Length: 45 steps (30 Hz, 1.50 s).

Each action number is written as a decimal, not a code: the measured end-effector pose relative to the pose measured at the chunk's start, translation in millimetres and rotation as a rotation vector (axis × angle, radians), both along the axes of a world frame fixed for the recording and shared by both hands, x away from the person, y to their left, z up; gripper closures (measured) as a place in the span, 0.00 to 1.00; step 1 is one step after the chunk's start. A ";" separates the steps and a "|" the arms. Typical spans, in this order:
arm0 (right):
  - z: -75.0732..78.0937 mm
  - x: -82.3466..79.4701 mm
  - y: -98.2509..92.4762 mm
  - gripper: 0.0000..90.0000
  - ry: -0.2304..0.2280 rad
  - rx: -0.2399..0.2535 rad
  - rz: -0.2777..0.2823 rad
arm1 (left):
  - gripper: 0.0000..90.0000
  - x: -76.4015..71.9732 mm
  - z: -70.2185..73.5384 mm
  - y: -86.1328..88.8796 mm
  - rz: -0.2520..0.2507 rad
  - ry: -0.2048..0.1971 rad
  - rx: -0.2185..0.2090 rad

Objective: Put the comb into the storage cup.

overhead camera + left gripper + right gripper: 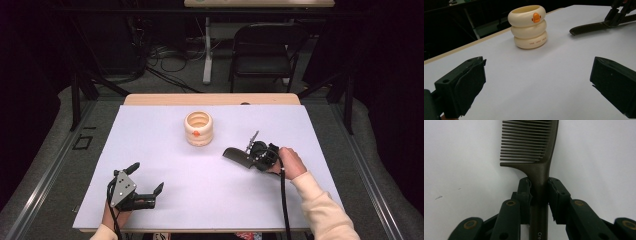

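Note:
A dark brown comb [234, 154] lies flat on the white table cover, right of centre, its teeth end pointing left. My right gripper [247, 159] is shut on the comb's handle; in the right gripper view both pads press the handle just below the teeth [529, 145], with the gripper [540, 190] around it. A cream holder shaped like three stacked rings [198, 128], with a small orange mark, stands upright at the middle back. My left gripper [147, 177] rests near the front left, jaws wide open with nothing between them, facing the holder [529, 26] and the comb [586, 27].
The white cover [200, 200] spans a wooden table whose far edge [210, 99] shows behind the holder. A folding chair [262, 47] and floor cables stand beyond the table. A person's hands and a pale sleeve [320, 205] enter from the bottom.

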State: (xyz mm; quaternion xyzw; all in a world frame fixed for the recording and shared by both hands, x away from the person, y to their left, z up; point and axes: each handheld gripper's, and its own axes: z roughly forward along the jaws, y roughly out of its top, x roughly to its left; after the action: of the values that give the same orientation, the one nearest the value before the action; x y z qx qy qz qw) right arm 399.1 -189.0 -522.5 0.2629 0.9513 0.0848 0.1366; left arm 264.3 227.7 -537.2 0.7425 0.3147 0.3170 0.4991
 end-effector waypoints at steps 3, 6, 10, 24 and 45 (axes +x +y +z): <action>4.1 -1.6 -1.2 0.81 -0.015 0.011 -0.003 | 0.00 0.0 -0.1 0.0 -0.001 0.002 -0.001; 6.9 -3.5 -2.5 0.81 -0.021 0.026 -0.013 | 0.00 0.0 0.0 0.4 0.002 0.000 -0.004; 11.2 -5.9 -2.6 0.81 -0.023 0.023 -0.010 | 0.00 0.1 0.0 0.2 -0.001 0.002 -0.003; 26.1 -10.3 -7.1 0.81 -0.061 0.094 -0.015 | 0.00 0.1 0.0 0.4 0.000 0.001 -0.003; 36.6 -12.6 -12.8 0.81 -0.094 0.191 -0.029 | 0.00 0.0 0.1 0.3 0.004 -0.002 -0.005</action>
State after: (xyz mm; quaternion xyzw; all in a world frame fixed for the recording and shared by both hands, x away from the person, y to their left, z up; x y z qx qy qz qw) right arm 386.6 -201.8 -485.9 0.2840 0.9276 0.1856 0.1565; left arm 264.4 228.0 -537.1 0.7404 0.3165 0.3178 0.5007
